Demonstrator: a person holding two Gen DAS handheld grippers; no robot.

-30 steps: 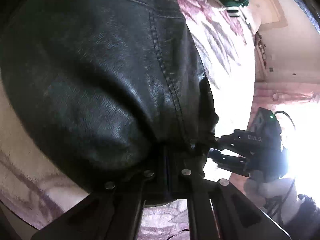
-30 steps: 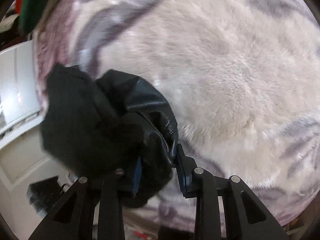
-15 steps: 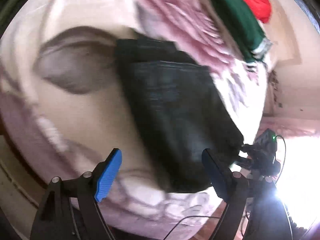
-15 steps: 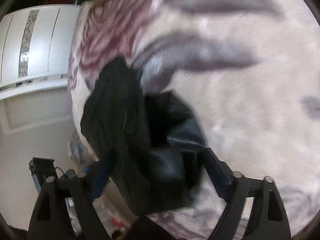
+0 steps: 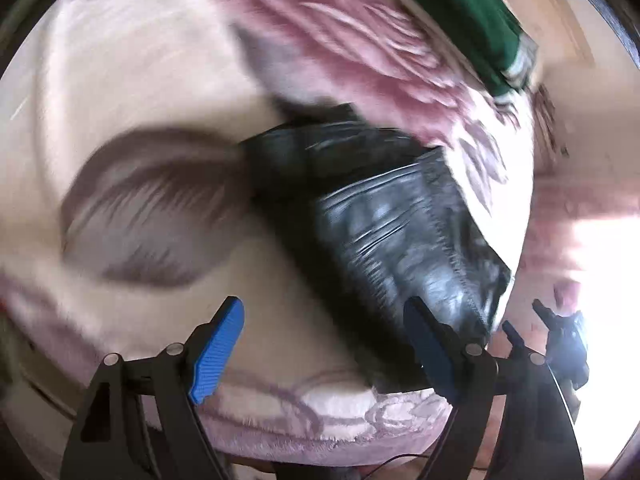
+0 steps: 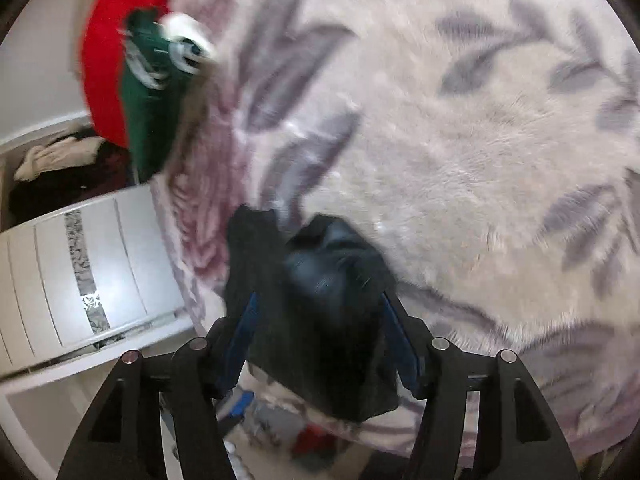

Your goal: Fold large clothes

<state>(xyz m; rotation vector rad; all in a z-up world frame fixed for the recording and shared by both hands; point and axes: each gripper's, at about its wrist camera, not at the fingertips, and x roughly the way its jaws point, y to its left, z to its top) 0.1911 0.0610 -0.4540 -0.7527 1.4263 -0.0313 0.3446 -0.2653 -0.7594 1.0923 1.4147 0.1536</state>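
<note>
Two grippers hang over a bed, and no brand, label or readable writing shows on anything in either view. Nearest in the left wrist view, the left gripper (image 5: 324, 344) stands released, its blue pads wide apart with only blanket between them and nothing grasped. Just beyond its right finger lies the black leather garment (image 5: 384, 216), folded into a compact bundle on the pale floral blanket (image 5: 132, 80); motion blur smears its seams and folds. At the right edge the right gripper (image 5: 560, 324) is partly lost in window glare.

From the right wrist view, the right gripper (image 6: 320, 340) is spread, its fingers either side of the garment's (image 6: 320, 280) near end; blur hides whether the pads touch the leather, though they do not look pressed on it. Farther off, near the bed's far edge, lie a green garment (image 6: 148, 100) and a red garment (image 6: 104, 52), both smeared. A white cabinet (image 6: 80, 280) beside the bed is cut off by the frame.
</note>
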